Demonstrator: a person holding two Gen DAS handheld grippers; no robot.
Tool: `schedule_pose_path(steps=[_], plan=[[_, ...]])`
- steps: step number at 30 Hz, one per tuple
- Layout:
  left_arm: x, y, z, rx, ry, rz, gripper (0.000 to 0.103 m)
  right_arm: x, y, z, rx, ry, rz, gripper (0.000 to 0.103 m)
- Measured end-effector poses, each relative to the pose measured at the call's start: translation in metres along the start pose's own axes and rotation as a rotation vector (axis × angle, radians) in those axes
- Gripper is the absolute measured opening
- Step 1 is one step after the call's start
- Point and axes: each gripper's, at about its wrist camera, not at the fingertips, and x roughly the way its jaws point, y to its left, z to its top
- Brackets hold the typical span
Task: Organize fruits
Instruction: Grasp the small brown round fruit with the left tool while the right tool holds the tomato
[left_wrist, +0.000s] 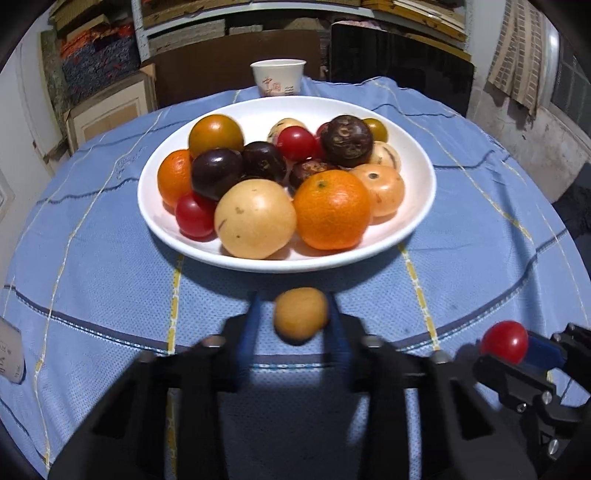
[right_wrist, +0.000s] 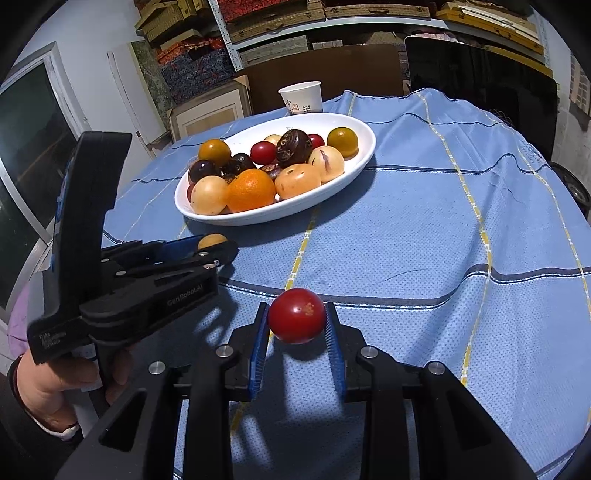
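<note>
A white oval dish (left_wrist: 413, 147) holds several fruits: oranges, dark purple ones, pale yellow ones and red tomatoes. It also shows in the right wrist view (right_wrist: 354, 162). My left gripper (left_wrist: 295, 314) is shut on a small tan fruit (left_wrist: 301, 314) just in front of the dish, above the cloth. My right gripper (right_wrist: 296, 317) is shut on a red tomato (right_wrist: 296, 315), held above the cloth to the right of the left gripper. The tomato also shows in the left wrist view (left_wrist: 505, 341).
A blue checked cloth (right_wrist: 424, 229) covers the round table. A white paper cup (left_wrist: 279, 77) stands behind the dish at the far edge. Shelves, boxes and a dark panel stand beyond the table. A white object (left_wrist: 11, 354) lies at the left edge.
</note>
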Motion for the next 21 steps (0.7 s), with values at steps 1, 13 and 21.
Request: schedule_pose_path(steps=[1, 13, 21], plan=[[-0.001, -0.003, -0.001, 0.02, -0.006, 0.02, 0.027, 0.0, 0.0, 0.0, 0.0, -0.003, -0.002, 0.031], [-0.027, 0.004, -0.02, 0.005, 0.02, 0.007, 0.027, -0.004, 0.0, -0.002, -0.001, -0.018, -0.021, 0.031], [-0.061, 0.019, -0.028, -0.024, -0.023, 0.002, 0.027, -0.01, 0.002, -0.001, -0.018, -0.068, -0.03, 0.031]])
